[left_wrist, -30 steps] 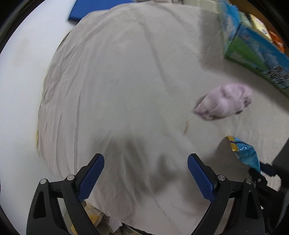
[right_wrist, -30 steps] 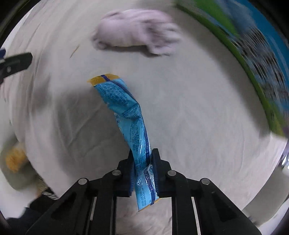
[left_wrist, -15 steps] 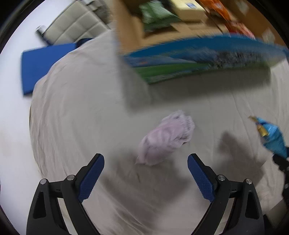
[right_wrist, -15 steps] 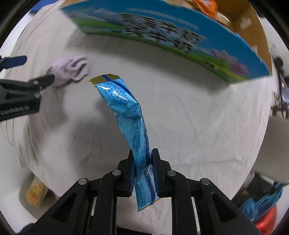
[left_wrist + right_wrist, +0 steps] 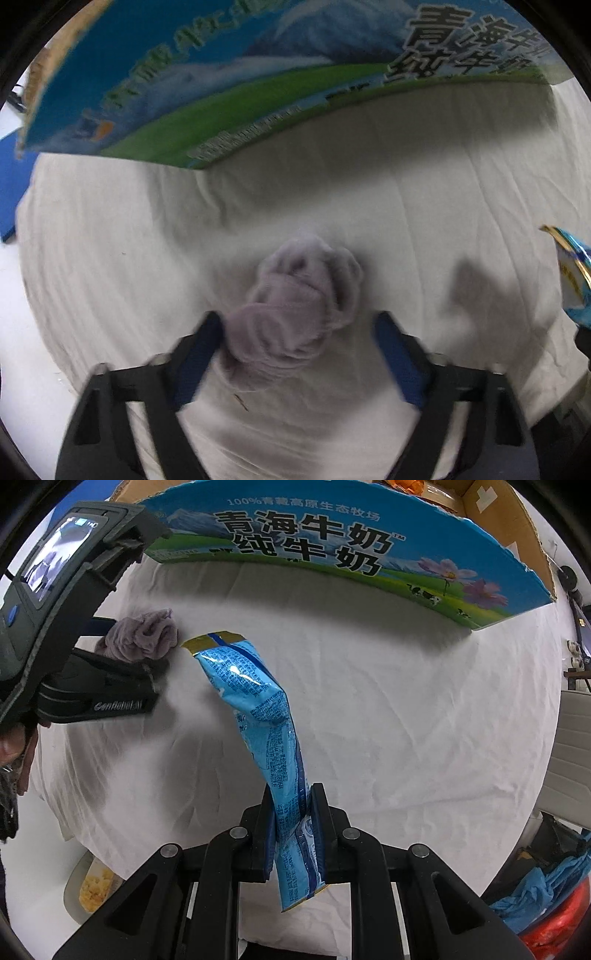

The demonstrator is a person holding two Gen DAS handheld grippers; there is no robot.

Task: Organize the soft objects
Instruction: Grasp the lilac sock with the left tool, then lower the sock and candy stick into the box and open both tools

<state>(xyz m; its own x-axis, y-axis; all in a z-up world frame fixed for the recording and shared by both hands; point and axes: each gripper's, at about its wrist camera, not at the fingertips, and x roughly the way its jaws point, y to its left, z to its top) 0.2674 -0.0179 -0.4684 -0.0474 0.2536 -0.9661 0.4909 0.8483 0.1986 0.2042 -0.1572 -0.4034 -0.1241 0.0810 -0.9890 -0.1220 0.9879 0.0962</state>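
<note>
While the right gripper [image 5: 293,834] is clamped on a blue snack packet [image 5: 266,723], holding it up over the white sheet [image 5: 406,701], the left gripper [image 5: 299,332] sits with its jaws wide apart around a balled-up lilac sock [image 5: 299,306]. Sock lies on the sheet in front of the milk carton box [image 5: 221,92], its near end touching the left blue pad [image 5: 201,350], other pad apart. Sock looks light, soft, squashy; it will likely compress and not slip, so grab across the thick rolled middle, not the frilly loose cuff at the far end. Packet is thin, crinkly, floppy; likely slick, pinched near its lower end. Some motion blur on left view.
</note>
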